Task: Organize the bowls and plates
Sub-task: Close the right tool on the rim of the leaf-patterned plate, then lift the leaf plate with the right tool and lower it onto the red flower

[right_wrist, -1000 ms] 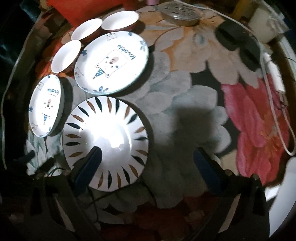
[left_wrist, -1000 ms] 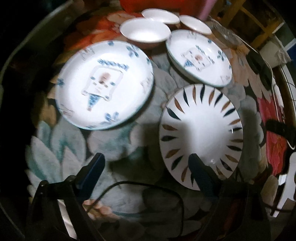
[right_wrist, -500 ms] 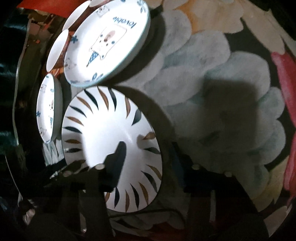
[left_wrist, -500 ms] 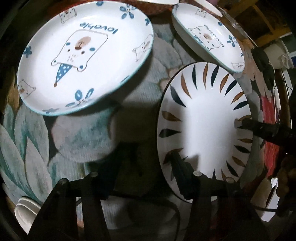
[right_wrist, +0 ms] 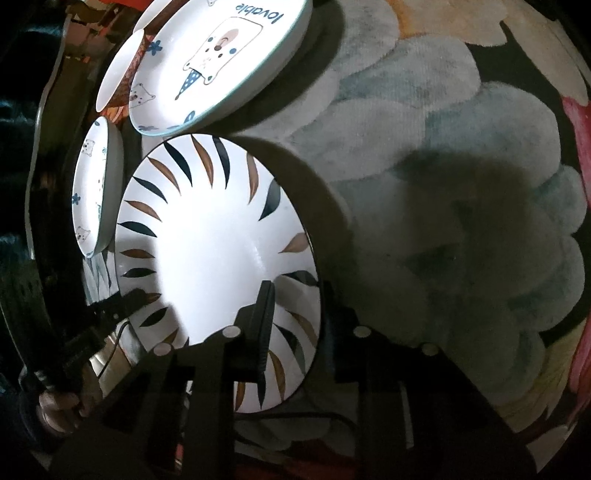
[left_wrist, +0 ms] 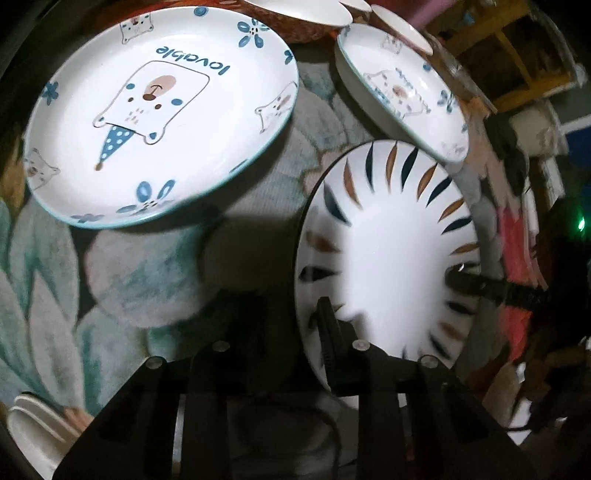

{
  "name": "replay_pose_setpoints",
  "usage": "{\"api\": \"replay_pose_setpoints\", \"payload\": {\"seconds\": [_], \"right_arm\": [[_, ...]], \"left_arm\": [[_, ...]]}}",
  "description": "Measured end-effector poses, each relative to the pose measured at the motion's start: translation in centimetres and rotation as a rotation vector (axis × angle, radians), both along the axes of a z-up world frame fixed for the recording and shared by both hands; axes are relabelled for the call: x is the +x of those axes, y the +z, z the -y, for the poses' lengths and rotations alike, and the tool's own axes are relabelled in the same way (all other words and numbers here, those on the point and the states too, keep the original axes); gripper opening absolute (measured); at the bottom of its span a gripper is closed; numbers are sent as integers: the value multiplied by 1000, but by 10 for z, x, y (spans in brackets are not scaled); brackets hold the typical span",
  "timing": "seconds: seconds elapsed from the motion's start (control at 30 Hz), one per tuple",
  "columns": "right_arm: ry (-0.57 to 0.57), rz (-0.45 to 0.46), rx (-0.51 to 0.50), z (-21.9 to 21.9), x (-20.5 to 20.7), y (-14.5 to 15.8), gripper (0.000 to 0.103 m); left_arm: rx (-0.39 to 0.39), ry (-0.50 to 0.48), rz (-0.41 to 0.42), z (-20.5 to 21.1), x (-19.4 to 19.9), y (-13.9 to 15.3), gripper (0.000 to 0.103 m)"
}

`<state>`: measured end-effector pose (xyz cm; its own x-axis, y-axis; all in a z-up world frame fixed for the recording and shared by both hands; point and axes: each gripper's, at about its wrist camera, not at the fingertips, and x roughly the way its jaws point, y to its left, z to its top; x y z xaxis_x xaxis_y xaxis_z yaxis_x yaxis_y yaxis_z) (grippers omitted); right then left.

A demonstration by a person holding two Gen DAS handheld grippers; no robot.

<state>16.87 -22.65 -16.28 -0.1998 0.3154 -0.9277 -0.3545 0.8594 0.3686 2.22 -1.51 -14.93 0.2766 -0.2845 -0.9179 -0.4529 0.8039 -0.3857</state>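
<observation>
A white plate with dark and brown leaf strokes (left_wrist: 388, 251) (right_wrist: 214, 240) lies on the floral cloth. My left gripper (left_wrist: 295, 325) straddles its left rim, jaws closing, one finger (left_wrist: 328, 332) on the inner face and the other outside the rim. My right gripper (right_wrist: 299, 314) is closing the same way on the opposite rim, with a finger (right_wrist: 264, 314) on the plate's face. Each gripper also shows in the other's view at the far rim. A large bear plate (left_wrist: 159, 110) (right_wrist: 221, 59) and a smaller bear plate (left_wrist: 402, 92) (right_wrist: 92, 192) lie beyond.
White bowls (left_wrist: 306, 11) (right_wrist: 118, 70) stand behind the bear plates. A white dish stack (left_wrist: 29, 424) sits at the near left. A person's hand (right_wrist: 55, 406) holds the left gripper. The floral cloth (right_wrist: 461, 184) stretches to the right; wooden furniture (left_wrist: 517, 44) stands past the table.
Both grippers came down over the leaf-pattern plate and their jaws went from wide apart to closed in on its opposite rims. The plates now look much nearer.
</observation>
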Motion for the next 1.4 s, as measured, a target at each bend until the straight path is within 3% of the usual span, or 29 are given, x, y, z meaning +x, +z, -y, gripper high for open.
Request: {"api": "replay_pose_setpoints", "payload": {"seconds": [0.17, 0.33, 0.6, 0.87, 1.17, 1.4], "right_arm": [[20, -7, 9, 6, 3, 1, 26], [56, 8, -1, 5, 3, 1, 21], [94, 39, 1, 3, -1, 5, 21], [109, 30, 16, 0, 3, 18, 19], [132, 76, 19, 27, 24, 76, 17], [7, 138, -8, 87, 53, 115, 17]], "left_arm": [[10, -25, 39, 0, 14, -4, 21], [110, -123, 57, 15, 25, -1, 25], [46, -91, 16, 2, 21, -2, 21], [61, -127, 27, 4, 15, 15, 21], [63, -170, 115, 23, 49, 66, 21], [68, -264, 181, 68, 106, 96, 21]]}}
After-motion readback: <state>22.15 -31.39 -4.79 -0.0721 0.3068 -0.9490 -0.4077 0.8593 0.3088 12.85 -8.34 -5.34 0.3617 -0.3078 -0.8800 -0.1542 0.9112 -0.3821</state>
